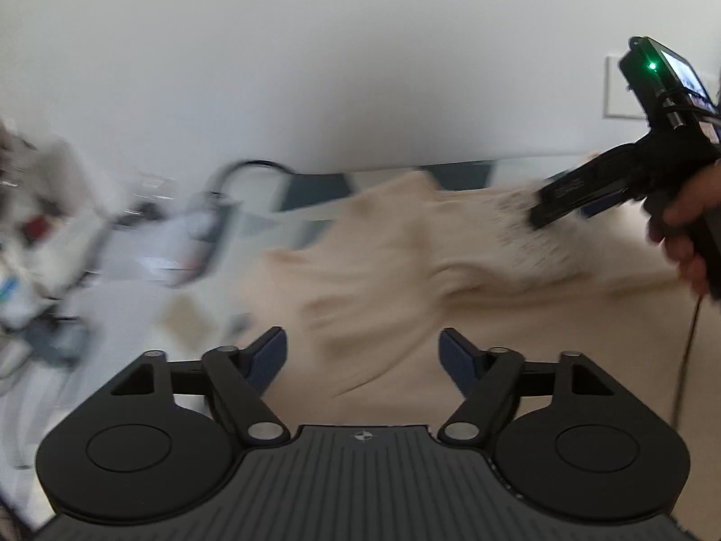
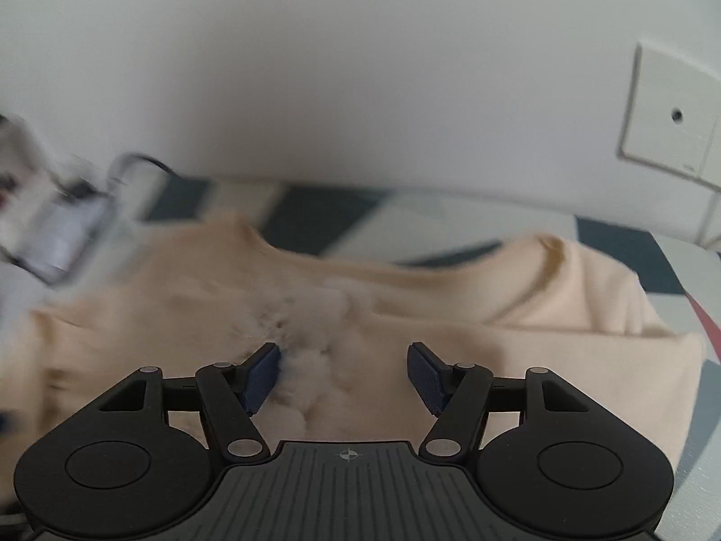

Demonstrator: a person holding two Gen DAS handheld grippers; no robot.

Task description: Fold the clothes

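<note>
A: Cream garment [image 2: 450, 351], fleece patch [image 2: 311, 338] its landmark: placing?

B: Long axis sideways across the patterned bench [image 2: 315, 221]. Right tongs [image 2: 342, 374], spread and empty, hang over the patch; left tongs [image 1: 362, 358], spread and empty, farther off.

left gripper [image 1: 362, 356] jaws apart, nothing between them, over a cream garment [image 1: 405, 279] (blurred). at right, a hand [image 1: 689, 234] holds the right gripper [image 1: 547, 207] above the garment's fuzzy patch [image 1: 531, 239].
</note>
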